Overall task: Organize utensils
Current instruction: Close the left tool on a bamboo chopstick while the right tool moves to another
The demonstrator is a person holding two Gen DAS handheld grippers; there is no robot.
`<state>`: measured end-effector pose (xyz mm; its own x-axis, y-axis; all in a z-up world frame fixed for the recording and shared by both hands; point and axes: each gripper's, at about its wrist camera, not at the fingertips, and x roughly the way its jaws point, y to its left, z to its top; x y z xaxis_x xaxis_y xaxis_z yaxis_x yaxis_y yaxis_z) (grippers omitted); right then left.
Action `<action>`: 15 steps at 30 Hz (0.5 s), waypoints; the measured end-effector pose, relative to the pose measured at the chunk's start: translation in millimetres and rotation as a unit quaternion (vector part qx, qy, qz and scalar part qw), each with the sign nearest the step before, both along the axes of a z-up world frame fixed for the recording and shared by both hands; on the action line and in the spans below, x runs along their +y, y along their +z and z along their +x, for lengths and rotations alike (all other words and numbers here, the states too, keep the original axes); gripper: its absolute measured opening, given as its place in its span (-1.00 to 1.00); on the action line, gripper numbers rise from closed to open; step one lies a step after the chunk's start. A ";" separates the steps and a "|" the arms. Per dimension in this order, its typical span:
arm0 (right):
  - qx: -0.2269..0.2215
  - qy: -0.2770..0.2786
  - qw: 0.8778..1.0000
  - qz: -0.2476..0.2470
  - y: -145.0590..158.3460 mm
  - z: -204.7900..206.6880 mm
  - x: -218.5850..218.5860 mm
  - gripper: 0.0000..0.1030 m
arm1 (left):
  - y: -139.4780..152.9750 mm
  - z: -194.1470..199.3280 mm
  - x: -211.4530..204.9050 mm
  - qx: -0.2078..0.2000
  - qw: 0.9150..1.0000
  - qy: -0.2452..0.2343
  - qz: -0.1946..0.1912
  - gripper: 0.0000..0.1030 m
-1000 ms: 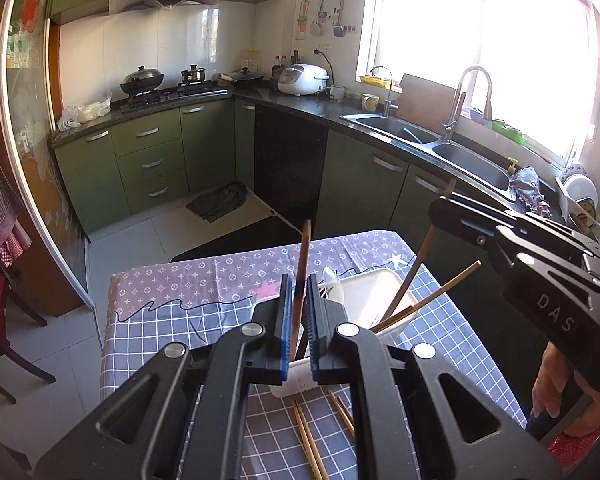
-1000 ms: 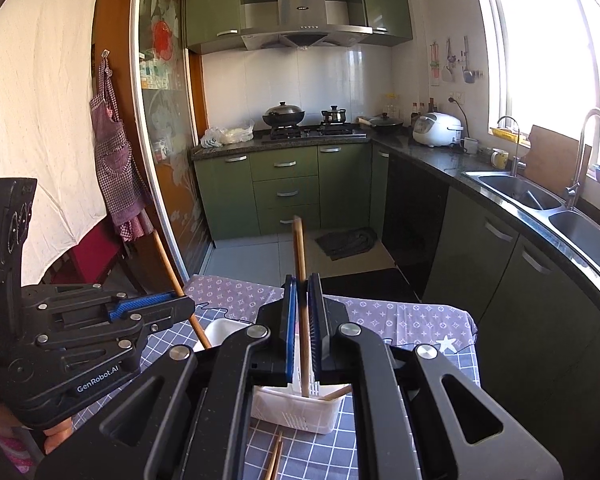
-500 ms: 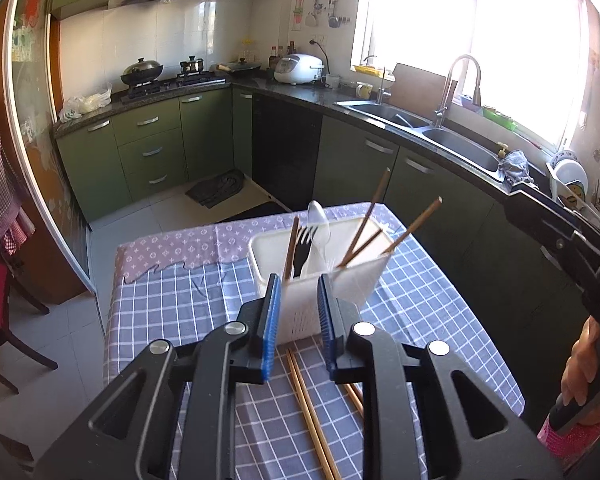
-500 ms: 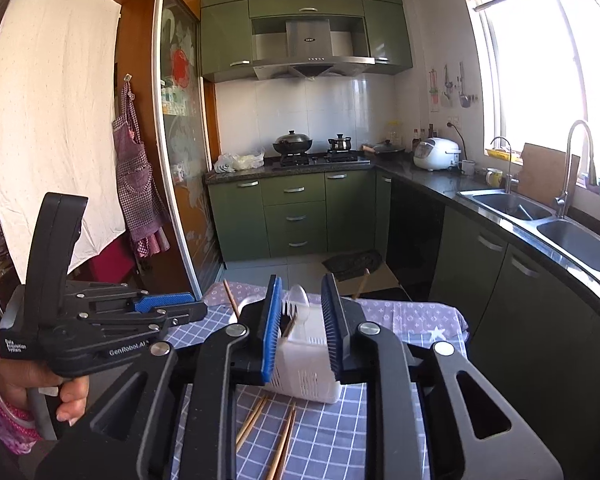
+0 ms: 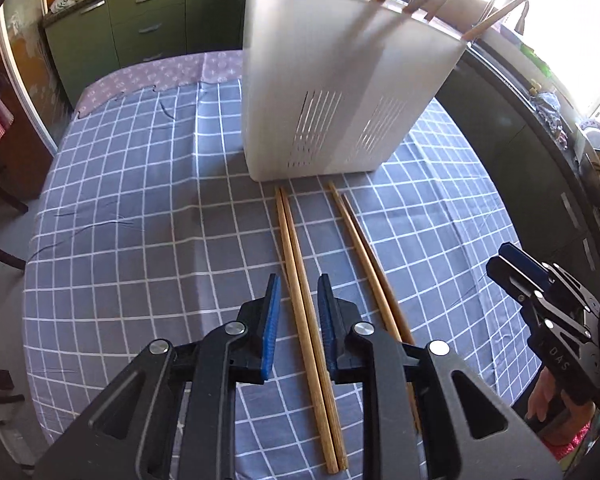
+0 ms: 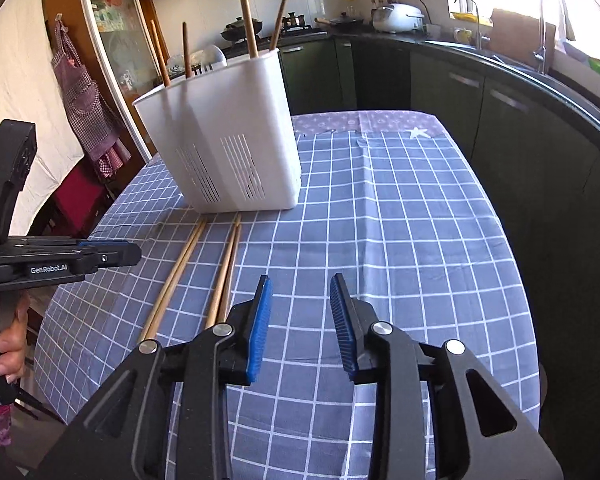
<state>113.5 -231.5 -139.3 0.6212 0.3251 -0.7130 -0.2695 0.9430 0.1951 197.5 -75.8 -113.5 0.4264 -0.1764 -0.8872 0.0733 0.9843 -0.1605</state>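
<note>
Four wooden chopsticks lie loose on the checked worktop [image 5: 140, 184] as two pairs, their far tips just short of the white utensil holder [image 5: 324, 92], their long axes running from the holder back toward the hands; the left pair of chopsticks [image 5: 300, 280] passes straight between the fingers of the left gripper [image 5: 298, 300], lengthwise along the line the gripper points, so a close from here would meet both sticks side-on. Those fingers stand narrowly apart, pads clear of the wood, holding nothing. The right pair of chopsticks [image 5: 364, 248] lies just beside, nearer the right gripper [image 6: 302, 304], yet to the left of its fingers in its own view; these have just been opening, stand moderately wide, and have only cloth between them. The left hand looks better placed; the right would need to shift sideways. The near ends of the right pair are hidden under the left gripper's body; whether the left fingertips touch the cloth cannot be told; the holder's compartments are unseen, only chopstick tops, a fork and a spoon showing above its rim.
</note>
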 end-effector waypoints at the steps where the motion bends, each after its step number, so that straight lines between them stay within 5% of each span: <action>1: 0.002 0.000 1.000 0.000 -1.3 1.3 -0.7 -0.36 | -5.0 2.1 -0.1 0.006 1.000 0.002 0.002 -0.65; 15: 0.012 0.002 1.000 0.013 -1.4 12.0 -1.0 -0.34 | -35.5 13.7 -4.6 0.039 0.999 0.005 0.017 -0.65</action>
